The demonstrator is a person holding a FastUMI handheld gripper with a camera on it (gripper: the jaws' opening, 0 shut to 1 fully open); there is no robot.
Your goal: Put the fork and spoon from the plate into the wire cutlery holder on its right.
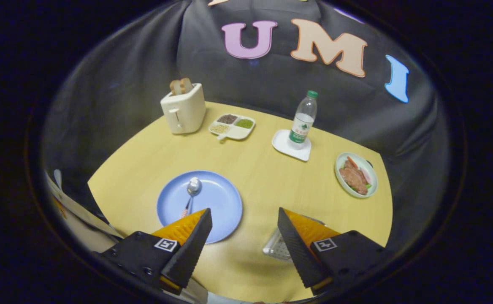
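Tool (244,230) open, empty; one spoon (191,192) on plate (221,202).

One spoon (192,191), two plates (174,202) (342,162), one bottle (302,120), one toaster (184,110)

The table (255,177) is pale yellow wood-tone. The plate (221,202) is light blue — the spoon (192,190) on it is silvery with a reddish handle. The toaster (183,112) is cream. The bottle (303,120) is clear with a green cap — its tray (282,143) is white.
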